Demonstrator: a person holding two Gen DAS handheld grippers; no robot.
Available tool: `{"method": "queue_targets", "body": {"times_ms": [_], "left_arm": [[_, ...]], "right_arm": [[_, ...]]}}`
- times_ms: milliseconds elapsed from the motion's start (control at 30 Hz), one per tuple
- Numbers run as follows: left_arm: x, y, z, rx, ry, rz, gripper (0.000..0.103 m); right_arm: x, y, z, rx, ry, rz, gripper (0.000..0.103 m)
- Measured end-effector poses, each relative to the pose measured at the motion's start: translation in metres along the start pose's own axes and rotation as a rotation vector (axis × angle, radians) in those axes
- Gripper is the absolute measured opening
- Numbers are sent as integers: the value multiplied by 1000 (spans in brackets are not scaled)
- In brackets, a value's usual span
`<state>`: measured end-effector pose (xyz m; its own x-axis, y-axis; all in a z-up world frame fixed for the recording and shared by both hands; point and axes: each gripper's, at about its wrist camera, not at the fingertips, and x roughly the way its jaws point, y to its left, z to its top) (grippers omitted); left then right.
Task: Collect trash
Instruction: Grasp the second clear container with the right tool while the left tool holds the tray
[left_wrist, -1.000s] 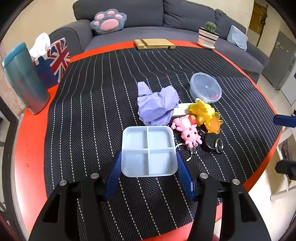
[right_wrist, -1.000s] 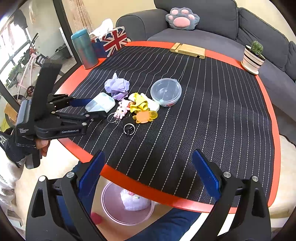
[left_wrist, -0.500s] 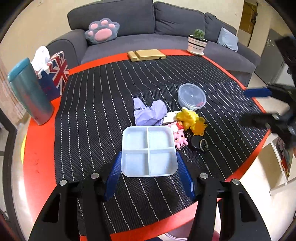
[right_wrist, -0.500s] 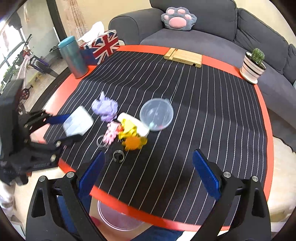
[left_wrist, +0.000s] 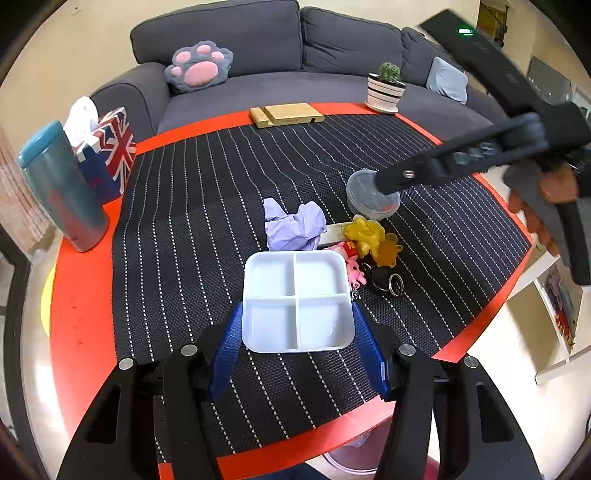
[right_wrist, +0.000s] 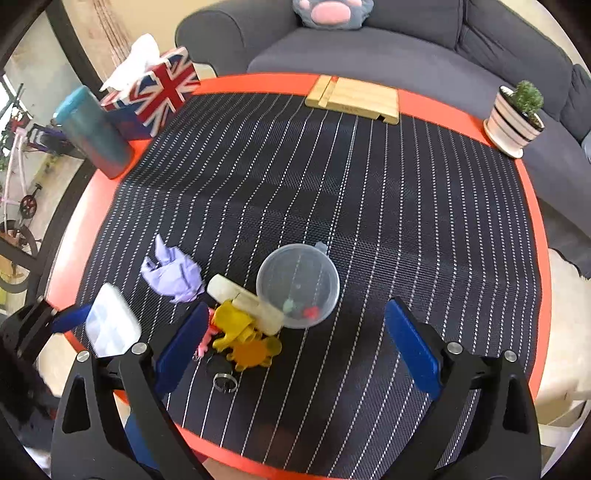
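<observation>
My left gripper (left_wrist: 297, 314) is shut on a white four-compartment tray (left_wrist: 295, 280), held a little above the striped mat by its blue pads on both sides. Just beyond it lie crumpled purple paper (left_wrist: 293, 225), a yellow toy (left_wrist: 364, 230) and a pink toy (left_wrist: 354, 271). My right gripper (right_wrist: 295, 314) is open with nothing in it and hangs over a clear round container (right_wrist: 297, 286). The purple paper (right_wrist: 173, 275) lies to its left. In the left wrist view, a hand brings the right gripper (left_wrist: 386, 184) in from the right. The held tray (right_wrist: 110, 323) shows at the right wrist view's lower left.
A keyring (right_wrist: 225, 382) and a white bar (right_wrist: 240, 295) lie in the cluster. A teal tumbler (left_wrist: 59, 188) and a Union Jack tissue box (left_wrist: 107, 155) stand at the left. A wooden stand (left_wrist: 286, 115) and a potted cactus (left_wrist: 386, 88) sit at the far edge, before a grey sofa (left_wrist: 295, 44).
The right gripper has swept in from the table's near edge to above the clear container. The left gripper has risen a little with the tray still in it.
</observation>
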<state>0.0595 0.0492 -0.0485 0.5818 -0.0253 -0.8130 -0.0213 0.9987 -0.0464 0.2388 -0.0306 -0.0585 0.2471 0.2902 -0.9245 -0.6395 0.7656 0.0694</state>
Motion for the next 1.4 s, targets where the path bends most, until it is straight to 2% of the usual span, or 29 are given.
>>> {"method": "queue_targets", "body": {"times_ms": [367,633,1000,1400], "left_arm": [[3,5,-7,-13,7,-9,57],[5,9,-9,-21,5,-21,57],[3,7,-8,-18,-1,-19,57],[-8,-12,-5,9,-22,-34,57]], "right_arm": [[42,4,21,59,103,-59,94],[57,1,19,71,131,-78,60],[39,-6,14,59,84,-71,60],[-27,-2,-24,-14,-58,28,60]]}}
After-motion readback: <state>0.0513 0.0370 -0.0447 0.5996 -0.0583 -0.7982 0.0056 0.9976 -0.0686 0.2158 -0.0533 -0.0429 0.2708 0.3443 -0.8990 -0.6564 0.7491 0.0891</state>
